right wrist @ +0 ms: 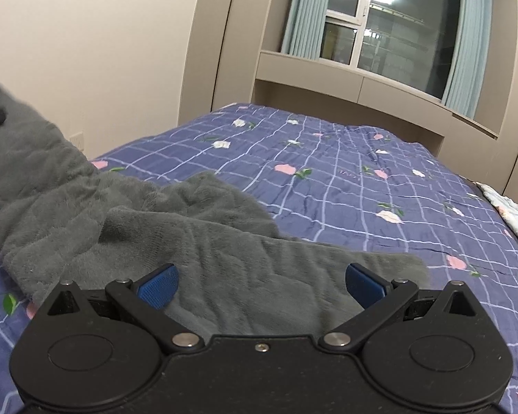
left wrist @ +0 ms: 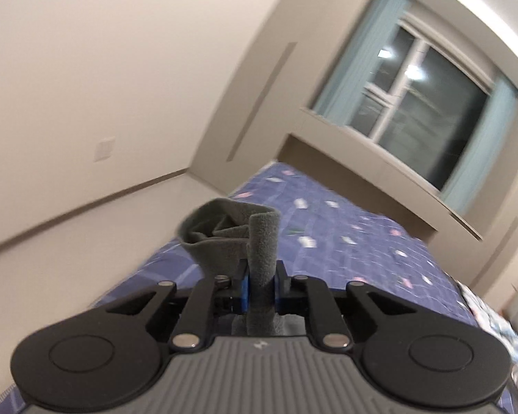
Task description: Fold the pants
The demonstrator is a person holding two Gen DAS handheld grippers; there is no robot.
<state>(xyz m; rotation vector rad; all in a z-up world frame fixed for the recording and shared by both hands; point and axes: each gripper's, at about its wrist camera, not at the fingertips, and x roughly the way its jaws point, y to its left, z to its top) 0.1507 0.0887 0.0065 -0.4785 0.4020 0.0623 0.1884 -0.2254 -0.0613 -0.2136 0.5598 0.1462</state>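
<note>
Bedroom: bed (right wrist: 345,186) with blue checked flower cover, window (right wrist: 393,27) at 12 o'clock, beige wall at 9.

Grey fleece pants (right wrist: 197,241) lie crumpled on bed near edge, one end lifted toward 10 o'clock.

Left tongs (left wrist: 260,281) pressed together, pinching fold of pants, raised and tilted up toward wall.

Right tongs (right wrist: 260,284) spread wide, low over free pants end, not gripping.

Advice: right tongs take free hem fully between pads, close firmly, then both pull cloth flat before folding.

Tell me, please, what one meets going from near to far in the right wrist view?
Right tool, open → grey pants → blue checked bedspread → beige ledge → window.
</note>
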